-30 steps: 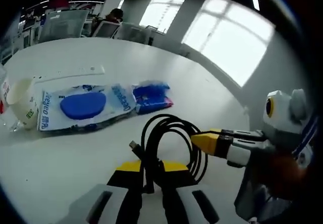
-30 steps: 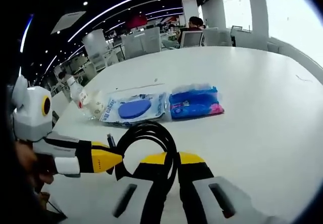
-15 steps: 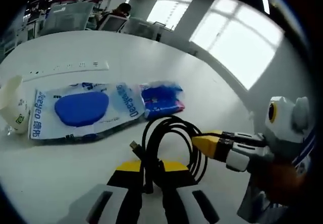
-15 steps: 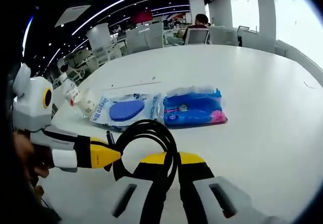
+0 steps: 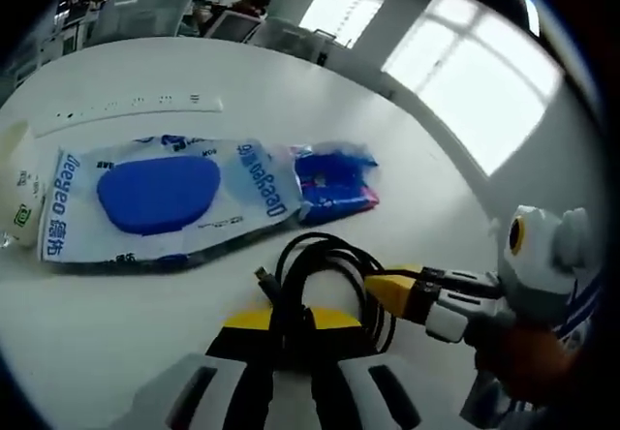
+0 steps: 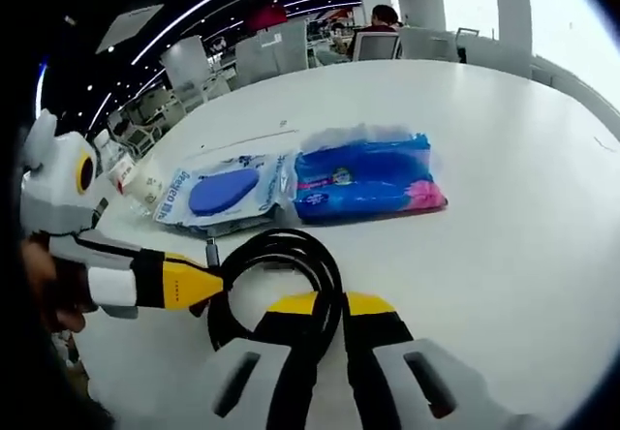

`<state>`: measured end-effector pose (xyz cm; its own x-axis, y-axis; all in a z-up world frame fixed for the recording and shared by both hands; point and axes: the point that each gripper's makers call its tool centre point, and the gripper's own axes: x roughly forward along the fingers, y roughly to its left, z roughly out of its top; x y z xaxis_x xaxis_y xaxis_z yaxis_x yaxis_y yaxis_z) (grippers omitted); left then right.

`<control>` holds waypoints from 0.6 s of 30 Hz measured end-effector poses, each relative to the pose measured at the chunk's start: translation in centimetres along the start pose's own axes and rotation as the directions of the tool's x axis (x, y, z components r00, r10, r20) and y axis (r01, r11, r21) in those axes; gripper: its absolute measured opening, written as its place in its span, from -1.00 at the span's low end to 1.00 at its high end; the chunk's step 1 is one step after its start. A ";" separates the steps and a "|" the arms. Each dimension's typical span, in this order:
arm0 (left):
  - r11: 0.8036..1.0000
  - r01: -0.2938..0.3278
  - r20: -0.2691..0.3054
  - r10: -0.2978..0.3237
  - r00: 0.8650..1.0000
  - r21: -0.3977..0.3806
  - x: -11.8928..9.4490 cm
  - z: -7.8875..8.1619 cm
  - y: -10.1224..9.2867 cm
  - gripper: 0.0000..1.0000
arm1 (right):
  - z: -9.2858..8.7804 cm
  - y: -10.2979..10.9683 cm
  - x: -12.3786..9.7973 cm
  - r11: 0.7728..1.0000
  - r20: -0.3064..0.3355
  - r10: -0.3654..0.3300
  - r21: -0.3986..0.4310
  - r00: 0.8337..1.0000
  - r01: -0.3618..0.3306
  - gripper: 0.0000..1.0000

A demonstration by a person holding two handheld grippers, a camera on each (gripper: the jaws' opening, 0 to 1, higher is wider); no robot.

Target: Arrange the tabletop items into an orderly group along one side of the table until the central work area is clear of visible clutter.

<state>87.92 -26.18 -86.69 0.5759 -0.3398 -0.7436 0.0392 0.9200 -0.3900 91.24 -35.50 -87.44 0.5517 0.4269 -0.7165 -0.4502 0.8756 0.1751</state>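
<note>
Both tools have hold of 1 coiled black cable [image 5: 325, 280], each from its own side. The left tool [image 5: 291, 328] has its jaws closed on the near part of the coil, and the right tool [image 6: 325, 304] is closed on the same loop, strands running down between its yellow tips. Holding it at 2 points likely keeps the coil from springing apart while it is carried toward the other items.

Those items lie in a row on the white table [image 5: 194, 72]: a flat pack with a blue oval [image 5: 160, 198], and touching its end a smaller blue packet [image 5: 334, 180] with pink on it. The cable sits just short of them, so it probably belongs at the near end of that line.

In the left gripper view a cable plug [image 5: 262, 277] pokes out beside the coil, a white cup-like thing [image 5: 17, 207] sits at the pack's far end, and a thin white strip [image 5: 136, 110] lies beyond the pack. The right gripper view gives the blue packet's crinkled wrapper [image 6: 368, 173] more plainly, shows the left tool reaching the coil from the side, and shows chairs and a seated person [image 6: 380, 25] past the table.
</note>
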 end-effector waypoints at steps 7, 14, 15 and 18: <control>1.000 -0.003 -0.007 0.003 1.000 0.003 0.0 -0.1 0.1 -0.82 | 0.1 0.0 0.3 0.999 0.027 0.037 -0.002 0.999 -0.037 -0.86; 0.999 0.007 -0.012 -0.007 1.000 0.043 -0.3 -0.4 -0.3 -0.65 | 1.3 0.9 -1.0 0.995 0.087 0.070 -0.077 0.994 -0.064 -0.59; 0.997 0.010 0.009 -0.011 1.000 0.075 -0.5 -0.1 -0.5 -0.62 | 1.4 1.2 -1.2 0.994 0.094 0.082 -0.083 0.992 -0.075 -0.56; 0.992 0.035 0.040 -0.040 0.998 0.118 -1.0 0.4 -1.3 -0.50 | 1.9 2.0 -2.3 0.988 0.115 0.110 -0.118 0.987 -0.096 -0.44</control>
<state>87.59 -26.96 -85.19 0.6062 -0.3680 -0.7051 0.1551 0.9242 -0.3491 90.39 -34.35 -84.14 0.5760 0.5437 -0.6104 -0.5809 0.7976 0.1624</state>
